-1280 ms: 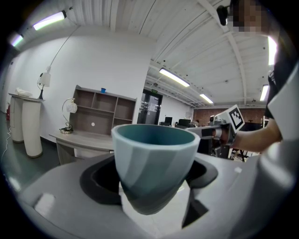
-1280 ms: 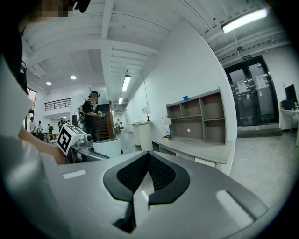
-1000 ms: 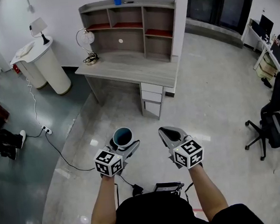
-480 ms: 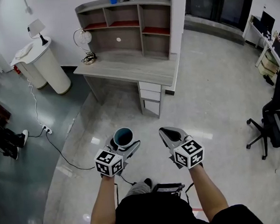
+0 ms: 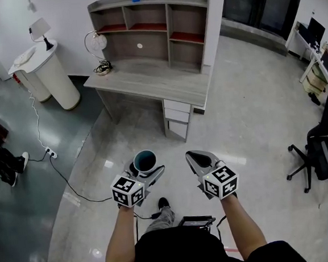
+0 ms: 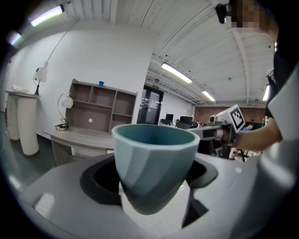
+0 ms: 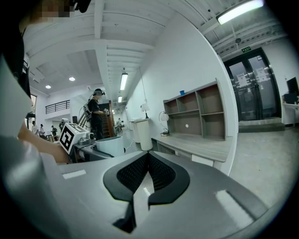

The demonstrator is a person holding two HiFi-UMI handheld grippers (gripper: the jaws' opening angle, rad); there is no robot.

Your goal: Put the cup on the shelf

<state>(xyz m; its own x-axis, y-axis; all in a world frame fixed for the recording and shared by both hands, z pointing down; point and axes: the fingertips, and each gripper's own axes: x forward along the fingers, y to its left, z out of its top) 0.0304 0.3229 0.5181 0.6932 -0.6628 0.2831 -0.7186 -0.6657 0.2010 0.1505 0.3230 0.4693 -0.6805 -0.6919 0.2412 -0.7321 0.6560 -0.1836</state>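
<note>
While you stood well back from the desk (image 5: 148, 80), the head view showed the cup (image 5: 144, 156) upright, mouth up, in your left gripper (image 5: 144, 170), far short of the shelf (image 5: 149, 26). Both forearms reached forward side by side, grippers level and pointed toward the desk. Your right gripper (image 5: 193, 155) was just beside the left, apart from the cup.

From the left gripper view, the jaws stood wide, pads pressed on the cup's lower wall, rim clear above them. It looked stiff, light and smooth, and it tapered toward the base, so I judged it could slide up out of a loose grip. Holding low on the faceted wall suited it.

From the right gripper view, your jaws were together with nothing between them.
</note>
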